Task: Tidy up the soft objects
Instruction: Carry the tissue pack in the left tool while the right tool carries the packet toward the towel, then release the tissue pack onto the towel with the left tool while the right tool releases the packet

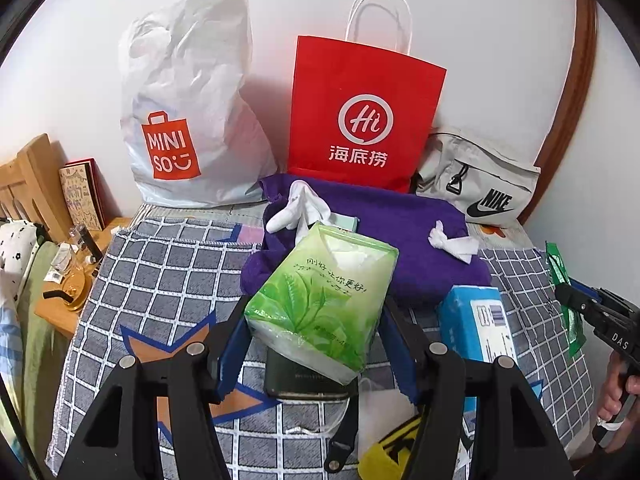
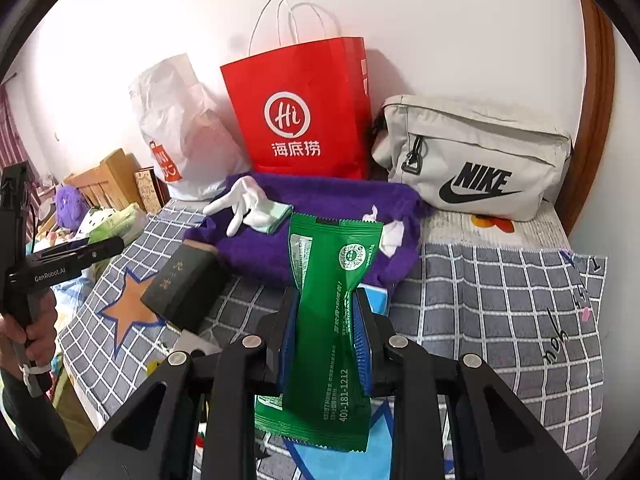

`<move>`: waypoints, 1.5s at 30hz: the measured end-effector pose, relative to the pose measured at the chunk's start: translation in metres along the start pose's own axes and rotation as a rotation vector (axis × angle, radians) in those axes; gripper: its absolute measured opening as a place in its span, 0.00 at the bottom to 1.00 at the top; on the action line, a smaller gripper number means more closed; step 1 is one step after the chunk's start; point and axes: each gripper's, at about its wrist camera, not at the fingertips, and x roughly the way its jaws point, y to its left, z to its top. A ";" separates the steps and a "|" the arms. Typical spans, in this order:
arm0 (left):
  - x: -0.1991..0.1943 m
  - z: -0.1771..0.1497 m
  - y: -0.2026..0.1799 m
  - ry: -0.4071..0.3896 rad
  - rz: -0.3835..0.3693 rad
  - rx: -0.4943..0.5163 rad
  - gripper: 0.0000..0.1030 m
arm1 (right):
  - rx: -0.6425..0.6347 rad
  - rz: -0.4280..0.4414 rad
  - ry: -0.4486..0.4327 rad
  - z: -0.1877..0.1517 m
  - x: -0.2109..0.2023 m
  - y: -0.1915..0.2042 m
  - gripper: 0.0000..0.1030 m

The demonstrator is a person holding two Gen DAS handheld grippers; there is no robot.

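In the left wrist view, the left gripper (image 1: 316,332) pinches a green tissue pack (image 1: 320,300) between its blue pads, one pad pressing on each side of the pack, and holds it above the checked grey cloth (image 1: 168,272) that covers the surface. Under the pack lies a dark flat box (image 1: 304,380). Behind it, near the back edge of the surface, a purple towel (image 1: 400,232) is spread, with a white glove (image 1: 300,204) and a small crumpled white tissue (image 1: 454,242) lying on it. A blue packet (image 1: 476,320) lies just beside the towel, toward the right edge. Along the wall at the back stand a white Miniso bag (image 1: 192,120), a red paper bag (image 1: 360,116) and a grey Nike pouch (image 1: 476,176). At the right border the right gripper (image 1: 576,308) appears with a green sachet (image 1: 560,276) in it. In the right wrist view, the right gripper (image 2: 326,332) is pressed on the green sachet (image 2: 332,320), which stands upright between the pads and is squeezed narrow there, above the cloth (image 2: 500,300). The towel (image 2: 320,216), the glove (image 2: 244,204), the red bag (image 2: 304,108) and the pouch (image 2: 476,156) are behind it. At the left border a hand (image 2: 32,328) holds the handle of the left gripper.
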 end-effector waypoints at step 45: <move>0.136 0.071 -0.014 0.140 0.016 0.033 0.58 | -0.059 0.030 0.056 0.078 0.143 -0.021 0.25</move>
